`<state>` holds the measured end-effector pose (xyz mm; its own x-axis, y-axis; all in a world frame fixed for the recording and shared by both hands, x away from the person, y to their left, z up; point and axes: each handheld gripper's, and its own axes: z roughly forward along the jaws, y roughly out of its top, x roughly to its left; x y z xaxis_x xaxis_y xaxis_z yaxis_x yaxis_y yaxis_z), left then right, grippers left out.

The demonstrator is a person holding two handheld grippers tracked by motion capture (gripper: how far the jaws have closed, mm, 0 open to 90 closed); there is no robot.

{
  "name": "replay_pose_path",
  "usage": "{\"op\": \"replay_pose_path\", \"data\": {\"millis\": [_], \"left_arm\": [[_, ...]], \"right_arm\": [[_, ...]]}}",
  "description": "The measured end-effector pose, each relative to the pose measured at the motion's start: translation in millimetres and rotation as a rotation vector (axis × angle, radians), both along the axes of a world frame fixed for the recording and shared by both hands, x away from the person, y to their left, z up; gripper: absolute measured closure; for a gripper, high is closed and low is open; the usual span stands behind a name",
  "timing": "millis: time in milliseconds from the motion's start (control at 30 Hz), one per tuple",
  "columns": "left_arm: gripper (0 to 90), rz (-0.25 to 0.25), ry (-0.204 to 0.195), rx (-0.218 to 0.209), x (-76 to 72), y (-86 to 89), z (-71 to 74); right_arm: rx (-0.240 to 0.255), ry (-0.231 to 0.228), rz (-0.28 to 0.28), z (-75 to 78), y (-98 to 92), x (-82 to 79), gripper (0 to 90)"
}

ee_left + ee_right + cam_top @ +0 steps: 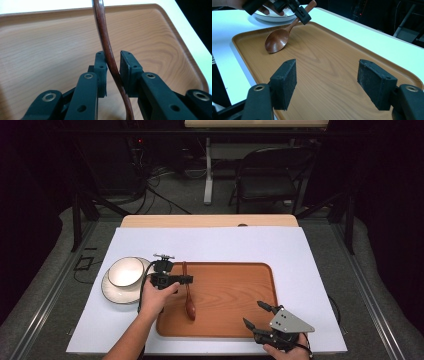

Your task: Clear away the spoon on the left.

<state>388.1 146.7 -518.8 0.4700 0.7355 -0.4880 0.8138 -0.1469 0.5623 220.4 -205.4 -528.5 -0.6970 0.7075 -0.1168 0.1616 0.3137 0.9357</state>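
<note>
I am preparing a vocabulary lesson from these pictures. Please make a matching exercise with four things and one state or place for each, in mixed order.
Things:
1. spoon
2. bowl
3. right gripper
4. tray

States or places:
a. open, holding nothing
b. on a plate, left of the tray
c. on the white sheet
d. handle between the left gripper's jaws

Pairs: 1-d, 2-b, 3-a, 4-c

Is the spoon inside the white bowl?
No, the spoon lies on the wooden tray, beside the bowl on its plate.

Both tools are black, with brass-ringed pivot screws; the right tool (259,312) carries a grey three-cornered plate.
</note>
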Motion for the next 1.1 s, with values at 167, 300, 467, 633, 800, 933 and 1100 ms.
{"op": "replay_pose_path", "data": {"millis": [167, 300, 467, 633, 800, 933, 1100], "left_arm": [[75.2, 0.031, 0.019, -0.007, 4.3, 0.6, -7.3], [74.6, 0.041, 0.036, -0.015, 7.6, 1.6, -12.6], [71.8, 0.057, 0.048, -0.033, 9.4, 2.6, -18.0], [67.8, 0.065, 0.046, -0.02, 9.8, 3.4, -19.9], [63.6, 0.071, 0.033, 0.003, 9.1, 3.1, -19.2], [61.3, 0.075, 0.021, 0.033, 8.5, 2.6, -19.8], [57.5, 0.081, -0.004, 0.082, 7.2, -0.7, -20.5]], "right_arm": [[0.001, 0.0, 0.002, 0.0, 0.1, 0.0, 31.5], [0.002, 0.002, 0.002, -0.1, 0.1, 0.1, 31.5], [0.004, 0.001, 0.003, -0.1, 0.0, 0.0, 31.5], [0.002, 0.002, 0.005, -0.1, 0.3, 0.1, 31.5], [0.002, 0.003, 0.004, -0.2, 0.4, 0.2, 31.5], [0.003, 0.004, 0.004, -0.2, 0.3, 0.2, 31.5], [0.006, 0.006, 0.005, -0.2, 0.2, 0.4, 31.5]]}}
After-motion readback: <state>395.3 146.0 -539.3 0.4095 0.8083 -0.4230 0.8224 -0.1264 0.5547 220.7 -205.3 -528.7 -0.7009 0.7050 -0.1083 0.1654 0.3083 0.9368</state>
